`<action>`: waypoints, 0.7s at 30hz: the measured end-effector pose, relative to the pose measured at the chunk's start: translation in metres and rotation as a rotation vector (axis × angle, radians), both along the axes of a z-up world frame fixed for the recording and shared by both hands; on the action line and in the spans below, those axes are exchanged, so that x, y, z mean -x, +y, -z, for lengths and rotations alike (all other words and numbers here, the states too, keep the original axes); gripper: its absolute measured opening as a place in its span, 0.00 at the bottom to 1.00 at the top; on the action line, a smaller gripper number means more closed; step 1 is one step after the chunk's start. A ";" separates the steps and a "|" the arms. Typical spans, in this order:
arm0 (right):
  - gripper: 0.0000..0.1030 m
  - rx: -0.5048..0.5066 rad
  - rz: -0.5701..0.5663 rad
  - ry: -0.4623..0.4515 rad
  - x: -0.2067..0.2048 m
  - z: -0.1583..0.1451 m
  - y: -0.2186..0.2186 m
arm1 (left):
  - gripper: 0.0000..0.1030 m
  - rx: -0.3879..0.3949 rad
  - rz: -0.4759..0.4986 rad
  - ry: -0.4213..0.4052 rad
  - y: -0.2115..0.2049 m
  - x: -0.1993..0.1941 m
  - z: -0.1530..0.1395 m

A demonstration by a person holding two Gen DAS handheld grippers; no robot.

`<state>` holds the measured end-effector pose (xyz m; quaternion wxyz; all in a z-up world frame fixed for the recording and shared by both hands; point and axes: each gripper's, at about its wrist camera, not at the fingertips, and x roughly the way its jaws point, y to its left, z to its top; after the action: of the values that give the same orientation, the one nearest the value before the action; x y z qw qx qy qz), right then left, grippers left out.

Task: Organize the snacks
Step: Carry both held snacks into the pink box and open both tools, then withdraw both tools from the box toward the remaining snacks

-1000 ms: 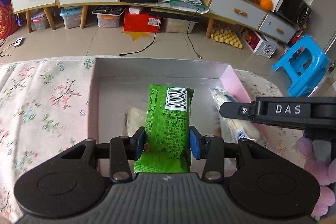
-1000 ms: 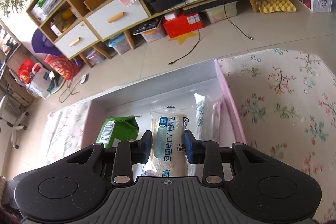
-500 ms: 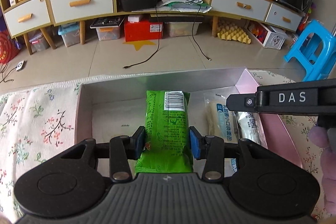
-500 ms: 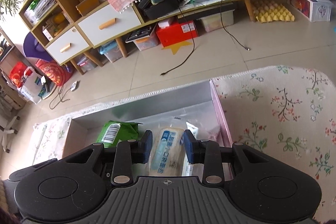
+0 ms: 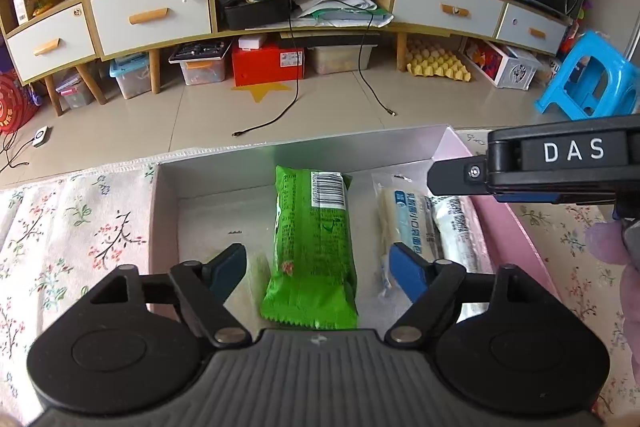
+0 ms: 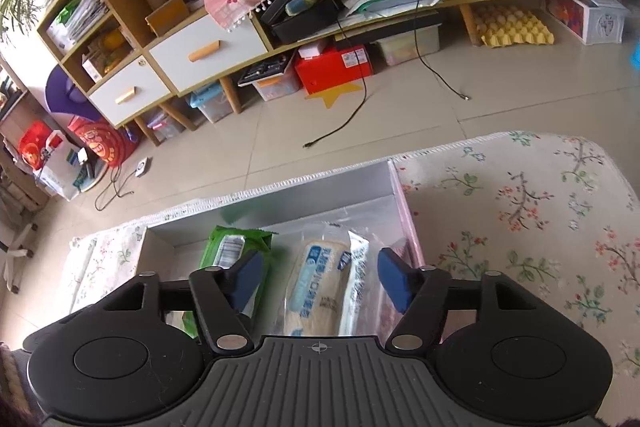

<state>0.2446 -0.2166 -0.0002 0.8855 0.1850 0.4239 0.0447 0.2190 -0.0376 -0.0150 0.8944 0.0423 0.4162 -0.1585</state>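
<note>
A green snack pack (image 5: 312, 247) lies flat in the shallow box (image 5: 164, 211) with pink outer walls. My left gripper (image 5: 318, 267) is open, its blue pads apart on either side of the pack. Beside it lie a white bread pack with blue print (image 5: 408, 223) and another white pack (image 5: 460, 227). In the right wrist view my right gripper (image 6: 318, 279) is open above the white bread pack (image 6: 320, 291), with the green pack (image 6: 228, 251) to its left. The right gripper's side (image 5: 560, 167) shows in the left wrist view.
The box (image 6: 408, 227) sits on a floral tablecloth (image 6: 520, 227) that spreads to its left and right. Beyond the table edge are a tiled floor, a low cabinet with drawers (image 5: 152, 19) and a blue stool (image 5: 592, 83).
Both grippers have opened and let go of their packs. The green pack and the white bread pack now lie in the box. Both grippers have drawn back a little.
</note>
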 end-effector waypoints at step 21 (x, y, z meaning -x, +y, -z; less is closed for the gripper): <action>0.87 0.048 -0.048 -0.002 0.097 -0.044 0.007 | 0.98 -0.032 0.001 -0.015 0.023 0.078 -0.031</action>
<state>0.1477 -0.2096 0.0434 0.8889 0.1535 0.4280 0.0560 0.1408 -0.0147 0.0158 0.8965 0.0581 0.4121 -0.1522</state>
